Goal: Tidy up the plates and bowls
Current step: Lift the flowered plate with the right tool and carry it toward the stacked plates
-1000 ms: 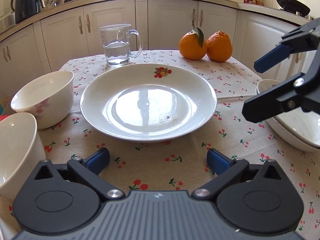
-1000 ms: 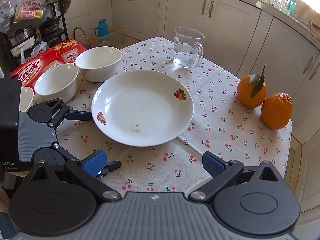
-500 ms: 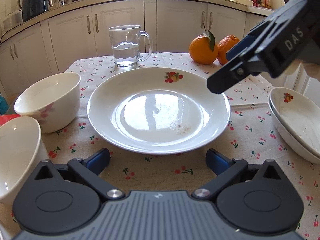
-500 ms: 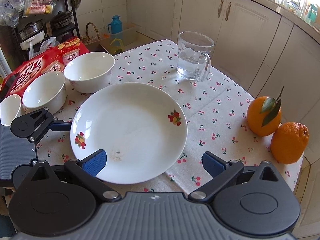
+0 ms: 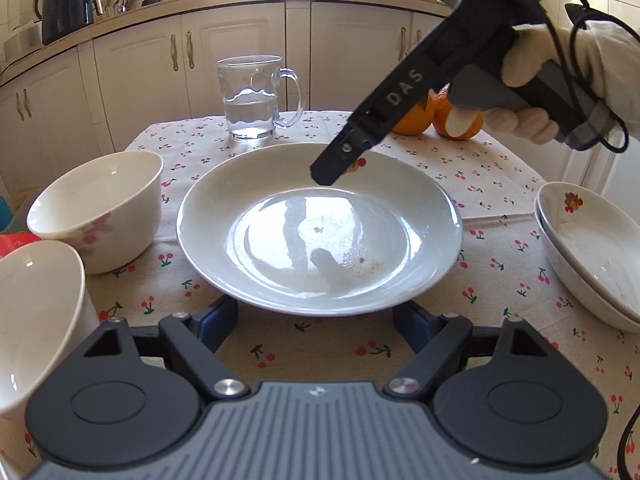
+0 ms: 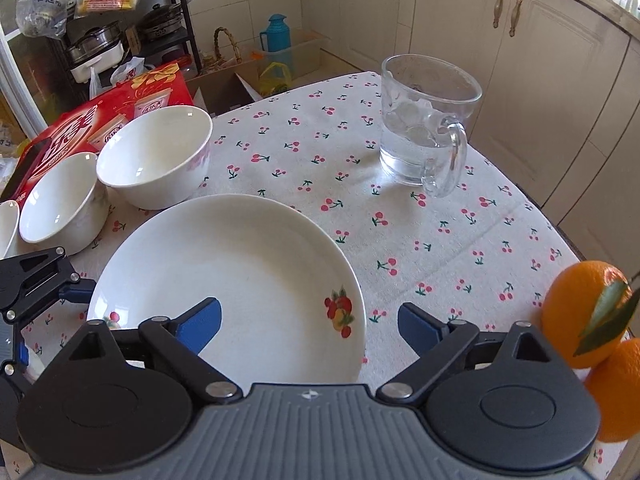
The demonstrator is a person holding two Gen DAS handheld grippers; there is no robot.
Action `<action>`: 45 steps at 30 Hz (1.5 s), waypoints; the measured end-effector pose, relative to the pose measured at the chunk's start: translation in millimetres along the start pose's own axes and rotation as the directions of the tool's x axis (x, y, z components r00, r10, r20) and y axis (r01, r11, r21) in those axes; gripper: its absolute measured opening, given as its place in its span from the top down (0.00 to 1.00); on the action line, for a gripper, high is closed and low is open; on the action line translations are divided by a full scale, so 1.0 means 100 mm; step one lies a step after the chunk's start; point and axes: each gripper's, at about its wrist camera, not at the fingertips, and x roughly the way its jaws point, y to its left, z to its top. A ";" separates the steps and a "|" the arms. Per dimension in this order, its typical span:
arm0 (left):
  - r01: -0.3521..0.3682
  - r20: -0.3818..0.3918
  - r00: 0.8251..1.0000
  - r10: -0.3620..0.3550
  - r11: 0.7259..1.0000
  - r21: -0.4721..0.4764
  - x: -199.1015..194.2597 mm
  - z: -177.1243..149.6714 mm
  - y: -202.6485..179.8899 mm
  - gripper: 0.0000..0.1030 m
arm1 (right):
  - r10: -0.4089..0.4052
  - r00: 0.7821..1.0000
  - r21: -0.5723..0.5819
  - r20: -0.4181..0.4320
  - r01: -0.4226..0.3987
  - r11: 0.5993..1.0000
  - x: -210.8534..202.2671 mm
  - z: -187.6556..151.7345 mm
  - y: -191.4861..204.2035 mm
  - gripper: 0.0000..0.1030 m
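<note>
On the cherry-print tablecloth (image 5: 500,184), at table centre, sits the glossy round white plate (image 5: 320,236), crumbs in its well. At nine o'clock stand two smooth porcelain bowls (image 5: 100,208); at three, stacked dishes (image 5: 592,248), cut off. The left gripper (image 5: 316,322) is closing under the plate's six o'clock rim, pads half hidden; the right gripper (image 6: 310,322) is closing astride its rim, not pressing.
</note>
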 end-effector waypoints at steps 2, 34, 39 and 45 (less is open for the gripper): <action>0.002 0.001 1.000 -0.002 1.000 0.005 0.00 0.00 0.00 0.18 | 0.028 1.000 -0.005 -0.007 -0.028 1.000 0.08 0.07 -0.04 0.13; 0.027 -0.017 1.000 -0.025 0.995 0.100 -0.12 -0.03 -0.02 0.23 | 0.209 0.977 0.071 -0.031 -0.207 0.976 0.18 0.02 -0.15 0.24; 0.051 -0.021 0.999 -0.049 0.991 0.125 -0.25 -0.05 -0.05 0.23 | 0.202 0.979 0.089 -0.024 -0.199 0.976 0.07 -0.07 -0.07 0.24; 0.077 -0.031 0.997 -0.073 0.986 0.146 -0.45 -0.08 -0.09 0.23 | 0.197 0.980 0.111 -0.001 -0.195 0.974 -0.11 -0.19 0.06 0.24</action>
